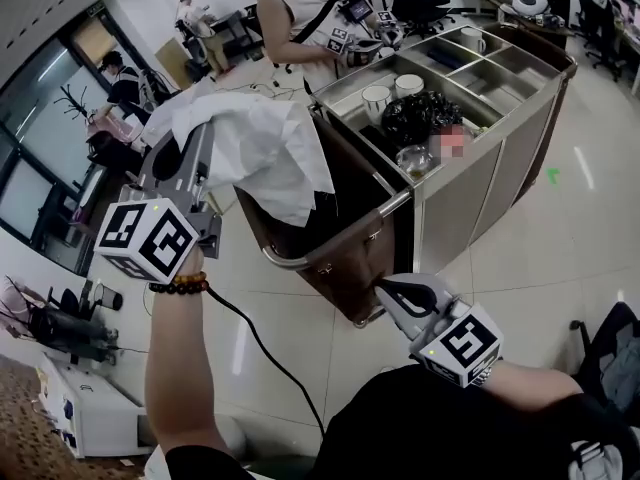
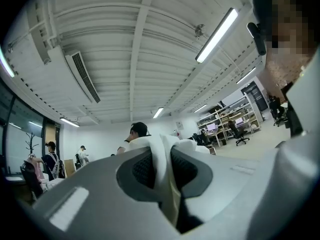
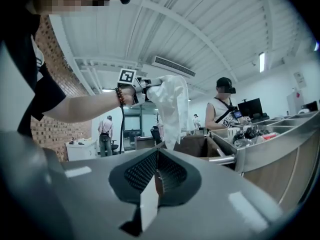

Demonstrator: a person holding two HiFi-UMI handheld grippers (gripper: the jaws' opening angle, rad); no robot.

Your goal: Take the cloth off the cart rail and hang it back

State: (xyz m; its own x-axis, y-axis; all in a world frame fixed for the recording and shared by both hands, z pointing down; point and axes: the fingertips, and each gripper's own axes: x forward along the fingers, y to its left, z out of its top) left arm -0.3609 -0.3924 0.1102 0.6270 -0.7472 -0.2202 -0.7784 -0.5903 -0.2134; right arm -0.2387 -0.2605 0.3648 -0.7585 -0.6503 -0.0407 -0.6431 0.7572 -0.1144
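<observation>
Dangling clear of the cart rail (image 1: 340, 240), the white cloth (image 1: 265, 153) sits pinched in the left gripper (image 1: 190, 138), the right gripper (image 1: 382, 289) closed and empty; rehanging apparently remains.

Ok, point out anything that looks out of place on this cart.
The crumpled white cloth is not on the cart's curved steel rail. It hangs bunched from the left gripper, which is shut on it, over the brown bag. The rail is bare. The right gripper is shut and empty. Nothing looks spilled.
</observation>
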